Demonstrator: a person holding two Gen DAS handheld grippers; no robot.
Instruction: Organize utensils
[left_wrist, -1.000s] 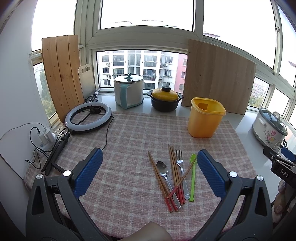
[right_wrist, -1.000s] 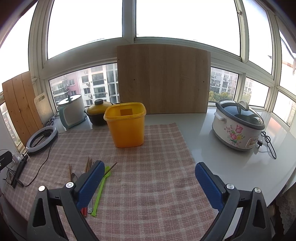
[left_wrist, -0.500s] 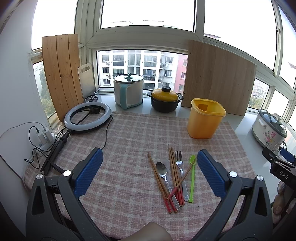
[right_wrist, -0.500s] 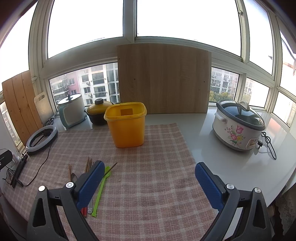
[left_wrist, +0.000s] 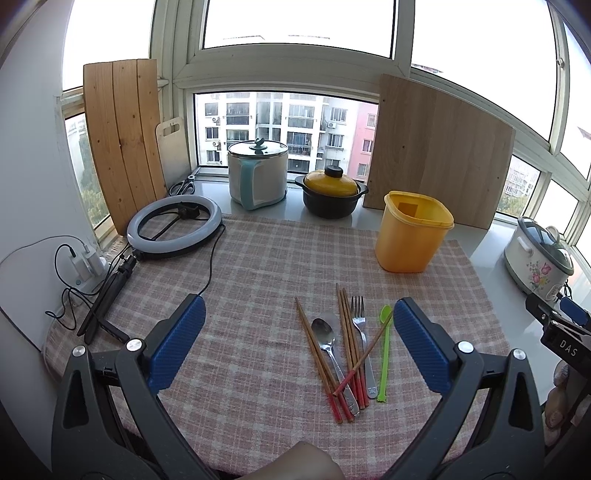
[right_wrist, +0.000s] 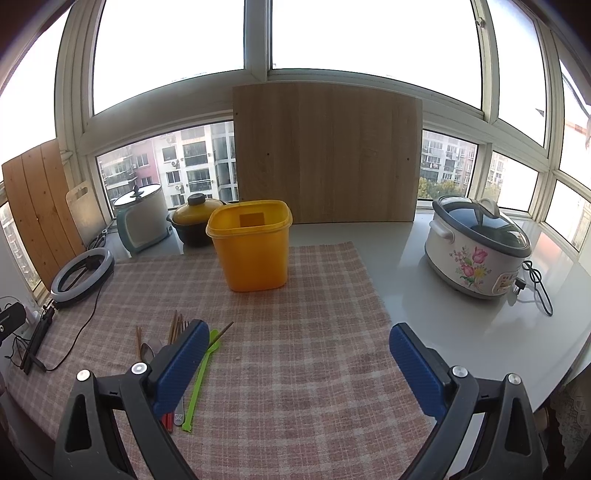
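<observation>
Fingers: left gripper (left_wrist: 298, 341) spread wide with nothing between its blue pads, held above the near part of the cloth; right gripper (right_wrist: 298, 365) likewise spread wide and holding nothing, over bare cloth to the right of the utensils.
Cloth: pink checked tablecloth (left_wrist: 258, 266) covers the white counter (right_wrist: 443, 295).
Boards: pale wooden board (right_wrist: 327, 153) leans upright against the window behind the bin; darker plank board (left_wrist: 122, 144) leans at the far left.
Cooker: flowered rice cooker (right_wrist: 476, 247) sits on the bare counter, well right of the cloth.
Bin: yellow plastic container (left_wrist: 412, 232), lid off and upright, stands on the far part of the cloth, apart from the utensils.
Ring light: ring light (left_wrist: 173, 229) lies flat at the cloth's left edge.
Pots: white lidded pot (left_wrist: 257, 173) and black pot with yellow lid (left_wrist: 331, 192) stand by the window.
Utensils: chopsticks (left_wrist: 347, 350), metal spoon (left_wrist: 328, 350), fork (left_wrist: 360, 332) and green spoon (left_wrist: 384, 354) lie side by side on the cloth, one chopstick crossing them diagonally; count of chopsticks hard to tell, perhaps six.
</observation>
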